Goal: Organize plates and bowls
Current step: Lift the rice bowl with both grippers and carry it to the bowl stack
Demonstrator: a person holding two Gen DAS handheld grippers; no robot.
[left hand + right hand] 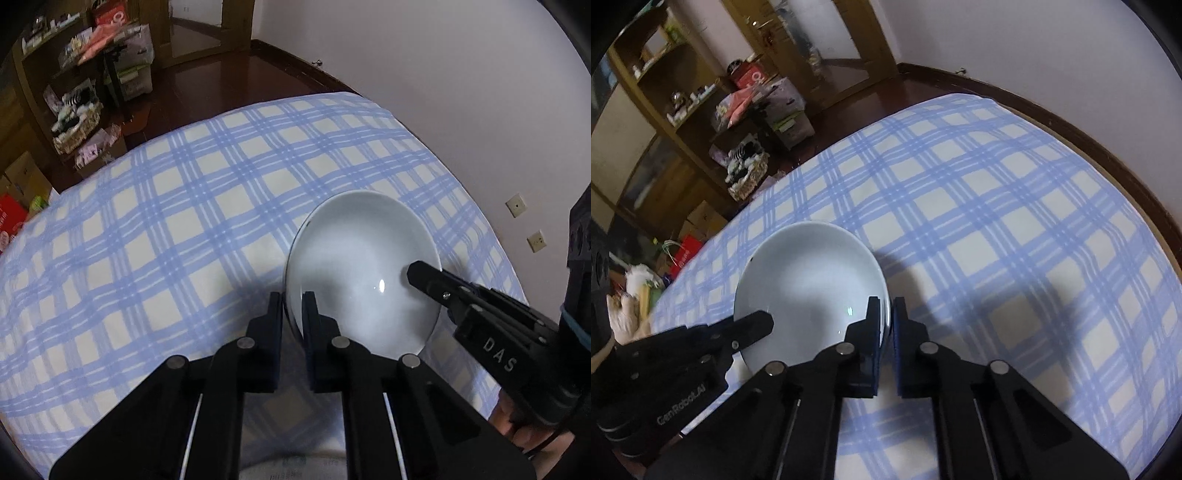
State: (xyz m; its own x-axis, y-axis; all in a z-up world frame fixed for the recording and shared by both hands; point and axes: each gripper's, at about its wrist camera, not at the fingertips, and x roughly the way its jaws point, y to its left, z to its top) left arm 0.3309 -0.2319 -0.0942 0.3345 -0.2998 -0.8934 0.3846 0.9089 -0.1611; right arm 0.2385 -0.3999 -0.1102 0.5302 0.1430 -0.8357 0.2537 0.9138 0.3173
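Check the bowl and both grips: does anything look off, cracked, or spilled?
Nothing is spilled or cracked. The white bowl is empty and pinched at opposite rims by the left gripper and right gripper. It is tilted over the checked cloth. A tiny dark speck sits near its far rim.

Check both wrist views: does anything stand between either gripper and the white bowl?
Nothing does. The left gripper and right gripper each already clamp the white bowl by opposite rims, above the checked cloth.

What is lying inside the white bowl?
Nothing lies in the white bowl; only a hand-held gripper finger at each side crosses its rim. The patches beneath those fingers stay hidden.
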